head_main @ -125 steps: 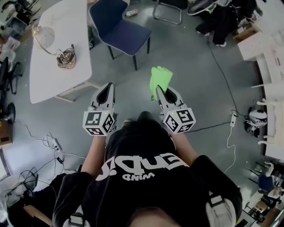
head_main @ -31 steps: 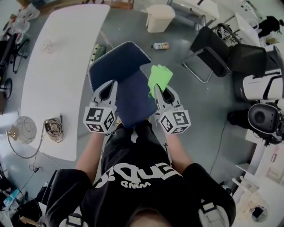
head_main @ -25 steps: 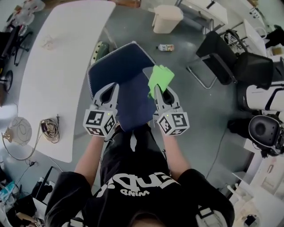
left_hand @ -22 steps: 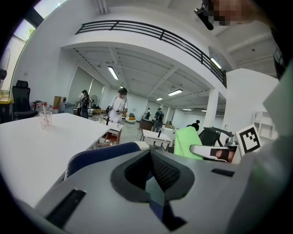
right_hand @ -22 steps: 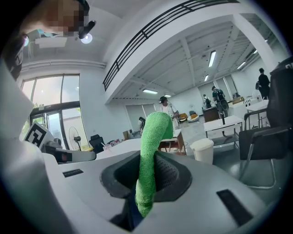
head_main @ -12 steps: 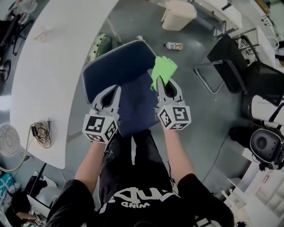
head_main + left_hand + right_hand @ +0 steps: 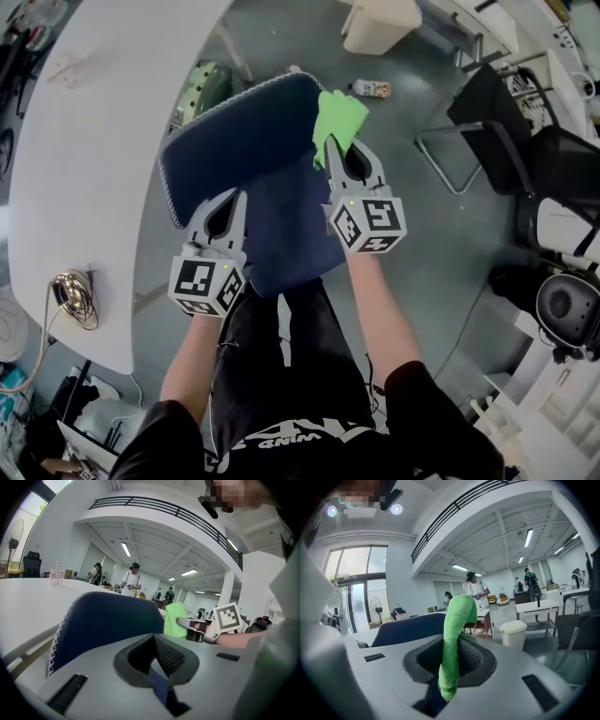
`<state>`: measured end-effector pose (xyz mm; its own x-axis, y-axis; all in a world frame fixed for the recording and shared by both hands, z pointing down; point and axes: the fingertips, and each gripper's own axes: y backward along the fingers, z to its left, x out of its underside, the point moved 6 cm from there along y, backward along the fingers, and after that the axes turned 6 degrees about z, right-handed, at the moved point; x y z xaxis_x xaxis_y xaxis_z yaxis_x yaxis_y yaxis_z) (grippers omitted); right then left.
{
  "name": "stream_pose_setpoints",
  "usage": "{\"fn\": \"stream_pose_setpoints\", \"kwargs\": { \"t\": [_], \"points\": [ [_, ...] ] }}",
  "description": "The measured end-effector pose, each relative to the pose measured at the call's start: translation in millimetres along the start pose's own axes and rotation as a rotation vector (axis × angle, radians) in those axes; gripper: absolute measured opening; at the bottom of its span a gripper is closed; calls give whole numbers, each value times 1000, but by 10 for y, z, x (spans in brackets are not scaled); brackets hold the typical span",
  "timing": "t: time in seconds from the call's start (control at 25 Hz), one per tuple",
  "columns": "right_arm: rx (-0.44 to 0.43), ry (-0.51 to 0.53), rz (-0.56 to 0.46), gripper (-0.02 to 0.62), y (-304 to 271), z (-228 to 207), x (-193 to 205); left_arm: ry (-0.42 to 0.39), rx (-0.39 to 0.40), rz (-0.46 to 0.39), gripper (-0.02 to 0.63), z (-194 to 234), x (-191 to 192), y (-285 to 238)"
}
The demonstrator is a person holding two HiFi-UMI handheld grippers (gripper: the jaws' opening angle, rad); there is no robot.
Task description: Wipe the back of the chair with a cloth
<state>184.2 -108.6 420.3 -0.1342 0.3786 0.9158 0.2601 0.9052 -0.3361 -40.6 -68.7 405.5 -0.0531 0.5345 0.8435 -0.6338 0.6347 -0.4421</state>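
**Cloth at the right end of the chair back, wipe not yet begun**

Down the left of the head view runs the white desk [image 7: 84,159], well apart from the work. Right of it, low in the frame, the left tongs [image 7: 228,199] hover over the near left part of the blue chair [image 7: 291,234]. Their own view shows the jaws pressed together with nothing held, only a sliver of blue showing past them. The back [image 7: 234,141] lies just ahead of them. Its long axis slants across the frame from lower left to upper right, with the white-stitched end at the left.

At the upper-right end of that back are the right tongs [image 7: 343,150]. They pinch a green cloth [image 7: 339,114], which stands up out of the jaws and folds over at the top. In the head view the cloth overlaps the back's right corner; whether it touches the fabric I cannot tell. The right gripper view puts the back left of the cloth and a little beyond it.

So the right tongs are the nearer pair, and nearly all of the surface to wipe stretches away to their left. I judge the coming stroke to be a sweep leftward along the long axis, with the cloth pressed on first.

Further right, on the floor, stand a pale bin [image 7: 380,23], a bottle [image 7: 372,89] and black chairs [image 7: 497,112], all clear of the tongs.
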Motion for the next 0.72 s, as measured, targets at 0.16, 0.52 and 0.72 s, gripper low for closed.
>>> {"fn": "stream_pose_setpoints", "kwargs": {
  "t": [0.16,0.52,0.72],
  "points": [
    [-4,5,0,52,-182,-63,29,20,-3,6,-2,2,110,23],
    [-108,36,7,52,-524,210,-39,49,-37,-18,-2,84,122,164],
    [-211,55,14,52,-644,624,-57,68,-63,-27,-2,141,159,262]
  ]
}}
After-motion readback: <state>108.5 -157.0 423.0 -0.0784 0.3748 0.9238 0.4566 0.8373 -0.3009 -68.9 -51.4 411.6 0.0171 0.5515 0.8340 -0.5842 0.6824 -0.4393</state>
